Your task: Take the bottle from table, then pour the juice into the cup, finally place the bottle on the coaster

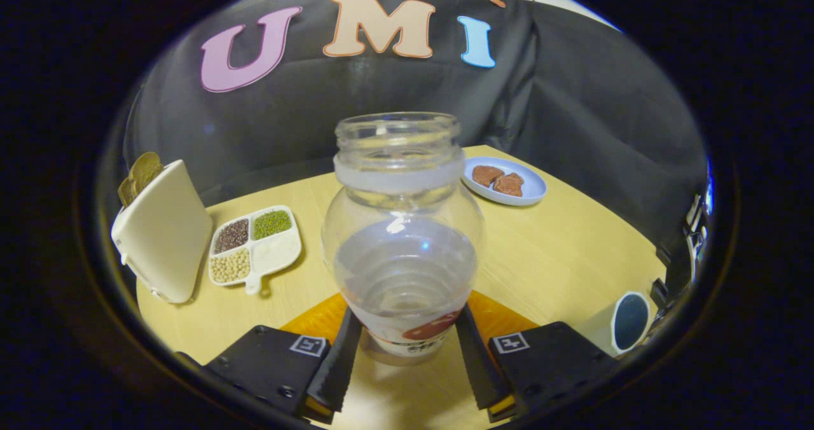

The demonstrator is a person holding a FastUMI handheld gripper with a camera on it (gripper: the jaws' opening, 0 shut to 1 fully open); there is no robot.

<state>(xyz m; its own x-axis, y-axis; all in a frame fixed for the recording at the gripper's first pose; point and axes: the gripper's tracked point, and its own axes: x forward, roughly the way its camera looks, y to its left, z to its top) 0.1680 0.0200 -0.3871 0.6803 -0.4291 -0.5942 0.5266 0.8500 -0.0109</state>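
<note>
A clear, uncapped bottle (404,239) stands upright between my fingers, about half full of pale liquid, with a label band near its base. My gripper (407,350) is shut on the bottle's lower part, one finger (337,360) pressed on each side. An orange coaster (318,319) lies flat on the wooden table (559,258) right under and behind the bottle. Whether the bottle's base rests on it I cannot tell. A white cup (626,323) with a dark inside stands to the right of the fingers, near the table's edge.
A white toaster-like box (165,233) with brown slices stands beyond the fingers on the left. Next to it lies a white divided tray (255,245) of beans and grains. A pale blue plate (505,180) with brown pieces sits at the back right.
</note>
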